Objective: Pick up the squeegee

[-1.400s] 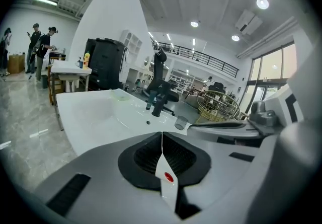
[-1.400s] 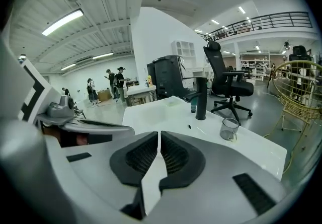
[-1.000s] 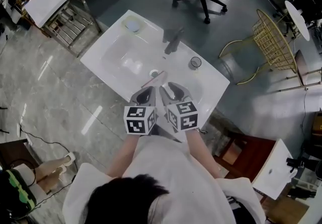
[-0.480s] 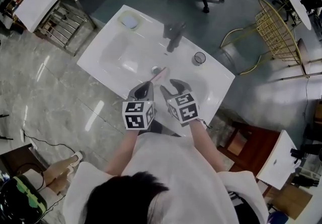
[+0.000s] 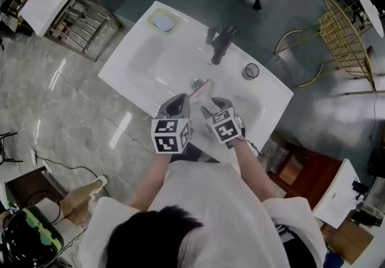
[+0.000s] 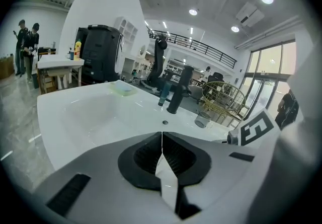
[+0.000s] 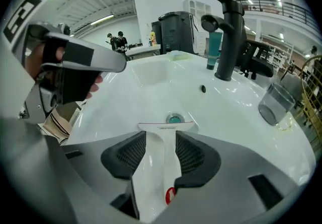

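Both grippers, head view: you hold the left gripper (image 5: 179, 101) and the right gripper (image 5: 218, 105) side by side above the near edge of the white ceramic washbasin counter (image 5: 129, 74), both pointing into its bowl.
Squeegee, head view: the small white T-shaped plastic squeegee (image 5: 203, 88) lies in the bowl just ahead of your right gripper's tips, with its blade end beside the round drain (image 5: 197, 82). The black tap (image 5: 220, 44) and the clear glass tumbler (image 5: 251, 71) stand toward the far edge, well apart from it.
Left gripper view: its jaws are closed on each other with nothing between them. It looks across the bowl toward the tap.
Right gripper view: its jaws have just been opening and stand wide. The squeegee's handle runs down the gap between the ribbed black pads (image 7: 132, 153), and the blade lies crosswise just past the tips, on your side of the drain. The pads flank the handle without visibly squeezing it.
Step in hand: lining up the grasp; nothing is lifted yet.
Next move: probably close your right jaws squarely on the handle, then raise it clear of the bowl.
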